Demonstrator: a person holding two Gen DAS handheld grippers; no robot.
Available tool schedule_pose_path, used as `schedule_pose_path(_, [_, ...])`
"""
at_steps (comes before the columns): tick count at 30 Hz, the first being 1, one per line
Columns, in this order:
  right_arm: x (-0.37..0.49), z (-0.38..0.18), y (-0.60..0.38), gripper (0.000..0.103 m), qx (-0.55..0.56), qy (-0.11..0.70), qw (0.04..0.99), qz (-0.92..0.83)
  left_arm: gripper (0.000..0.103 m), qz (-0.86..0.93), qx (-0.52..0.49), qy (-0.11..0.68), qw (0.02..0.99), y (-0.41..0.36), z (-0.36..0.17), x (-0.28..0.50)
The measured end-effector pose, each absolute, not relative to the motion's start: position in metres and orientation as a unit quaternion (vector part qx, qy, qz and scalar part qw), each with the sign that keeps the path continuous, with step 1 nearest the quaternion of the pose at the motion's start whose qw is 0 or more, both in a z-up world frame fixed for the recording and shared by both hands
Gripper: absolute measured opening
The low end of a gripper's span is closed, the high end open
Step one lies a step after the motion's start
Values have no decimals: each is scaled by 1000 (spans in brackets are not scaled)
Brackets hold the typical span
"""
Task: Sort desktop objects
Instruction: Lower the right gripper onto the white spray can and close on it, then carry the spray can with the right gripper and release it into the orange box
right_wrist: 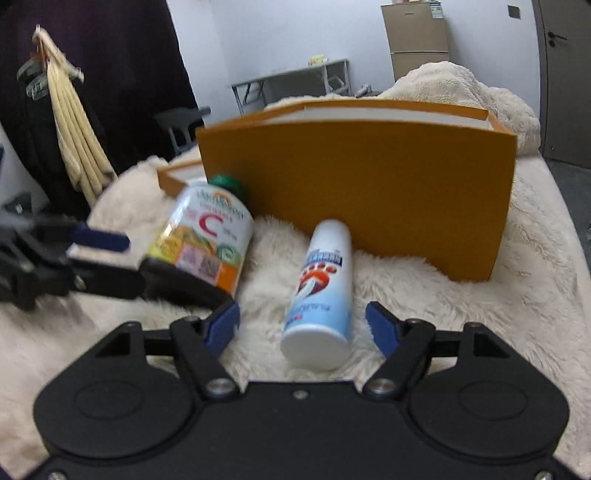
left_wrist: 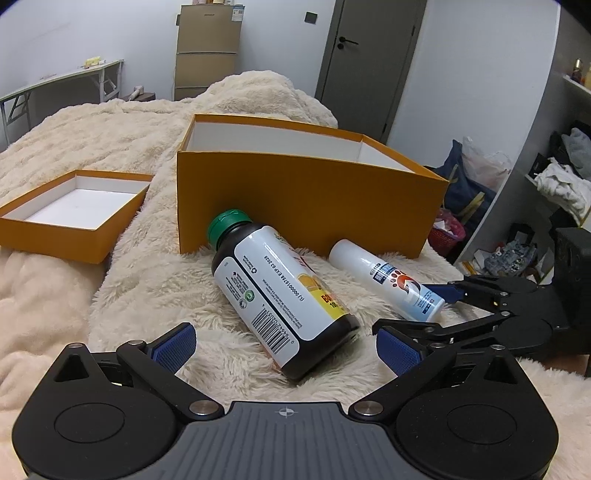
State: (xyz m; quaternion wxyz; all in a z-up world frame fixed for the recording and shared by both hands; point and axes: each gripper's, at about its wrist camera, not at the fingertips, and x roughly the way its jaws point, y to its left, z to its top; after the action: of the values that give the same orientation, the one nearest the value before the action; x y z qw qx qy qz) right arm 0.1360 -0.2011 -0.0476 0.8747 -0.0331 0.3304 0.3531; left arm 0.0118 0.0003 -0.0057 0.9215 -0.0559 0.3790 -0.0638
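Pale bluish-white painted walls (left_wrist: 110,33) are seen at the far side of the room. A tall beige metal cabinet with stacked compartments (left_wrist: 207,51) is placed against the far wall, and a grey folding-leg table (left_wrist: 62,83) is set to its left. A grey door with a black lever handle (left_wrist: 369,62) is seen to the right. Open grey shelving (left_wrist: 546,177), filled with crumpled clothes, is stood at the far right. A dark curtain (right_wrist: 110,74) is hung at the left in the right wrist view.
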Motion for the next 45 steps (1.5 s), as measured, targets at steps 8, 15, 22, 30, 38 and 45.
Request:
schedule_pose_path(8, [132,-48,-205,34,-33,307,889,339,103,-65,-58,378,922,2,-5,11])
schedule_pose_path(15, [128,-30,-221,35,-108,306,888,326,103,-65,-58,378,922,3,-4,12])
schedule_pose_path(22, [141,-12,-224,56,-95,292,884,352,103,-63,-53,377,923,2,-2,12])
schedule_pose_path(30, [175,-9,-179,54,-194,329,856,348,103,-64,-61,374,923,6,-2,12])
schedule_pose_path(38, [164,-46,-165,33,-247,334,847,330,103,-66,-65,372,924,8,-2,13])
schedule_pose_path(45, [152,-3,-179,33,-174,264,884,345,103,-68,-74,370,924,12,-2,13])
